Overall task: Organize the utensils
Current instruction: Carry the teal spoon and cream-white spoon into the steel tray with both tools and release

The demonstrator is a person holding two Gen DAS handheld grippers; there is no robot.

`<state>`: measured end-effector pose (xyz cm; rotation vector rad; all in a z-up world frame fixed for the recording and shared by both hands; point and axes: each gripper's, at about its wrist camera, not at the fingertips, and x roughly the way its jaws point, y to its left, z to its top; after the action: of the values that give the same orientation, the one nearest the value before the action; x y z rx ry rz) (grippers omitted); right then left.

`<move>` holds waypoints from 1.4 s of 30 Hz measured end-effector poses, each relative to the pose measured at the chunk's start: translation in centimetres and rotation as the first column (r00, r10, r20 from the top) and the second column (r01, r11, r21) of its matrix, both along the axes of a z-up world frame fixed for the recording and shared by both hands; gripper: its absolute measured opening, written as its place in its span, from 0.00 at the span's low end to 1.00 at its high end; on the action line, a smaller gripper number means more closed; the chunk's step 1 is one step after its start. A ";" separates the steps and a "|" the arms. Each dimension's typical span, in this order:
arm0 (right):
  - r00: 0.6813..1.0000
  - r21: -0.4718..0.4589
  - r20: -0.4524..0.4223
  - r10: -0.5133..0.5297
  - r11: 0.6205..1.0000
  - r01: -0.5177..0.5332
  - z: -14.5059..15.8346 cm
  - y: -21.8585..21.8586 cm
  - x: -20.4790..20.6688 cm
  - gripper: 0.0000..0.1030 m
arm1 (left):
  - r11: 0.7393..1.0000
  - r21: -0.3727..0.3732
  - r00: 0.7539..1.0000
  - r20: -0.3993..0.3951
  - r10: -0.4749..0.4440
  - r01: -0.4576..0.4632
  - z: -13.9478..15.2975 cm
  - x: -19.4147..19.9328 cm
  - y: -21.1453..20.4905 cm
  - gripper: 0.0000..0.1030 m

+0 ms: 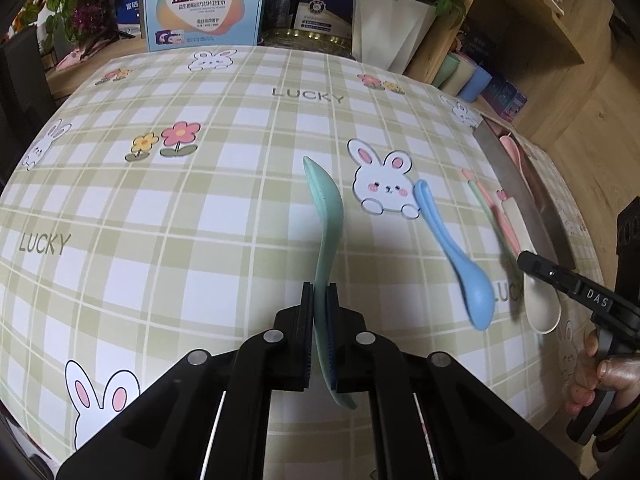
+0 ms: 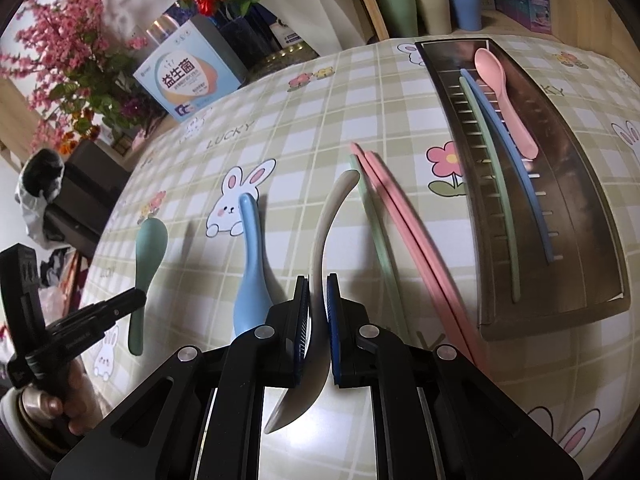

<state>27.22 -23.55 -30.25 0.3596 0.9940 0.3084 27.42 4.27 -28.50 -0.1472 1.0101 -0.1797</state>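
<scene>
Clamping a green spoon [image 1: 326, 240] near its bowl, the left gripper [image 1: 320, 312] holds it with the handle pointing away over the checked counter [image 1: 160, 220]; the right gripper [image 2: 319, 308] is closed on a cream spoon [image 2: 320, 248], handle likewise pointing away, while a blue spoon [image 2: 250, 264] lies between them, handle also away, and the metal tray [image 2: 580, 240] lies to the right

A table [image 1: 160, 208] covered by a green-and-white checked cloth printed with rabbits, flowers and the word LUCKY fills the foreground. Along its far edge stand a light blue printed box [image 1: 204, 4], dark blue cartons [image 1: 320, 0] and a white faceted planter [image 1: 390, 30] holding red flowers. Behind, at right, a pale wooden shelf [image 1: 532, 20] carries three pastel cups [image 2: 430, 6]. Pink blossom branches [image 2: 68, 52] rise at left against a pale wall.
</scene>
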 end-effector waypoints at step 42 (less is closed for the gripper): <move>0.928 0.103 0.141 -0.344 0.938 0.332 2.7 -21.6 0.4 0.09 | 0.923 0.142 0.919 -0.227 -0.321 0.357 1.1 20.1 -34.5 0.06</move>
<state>27.63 -45.16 -27.60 0.5608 0.7493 0.0593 47.53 -30.23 -27.42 0.1837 1.2442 -0.3962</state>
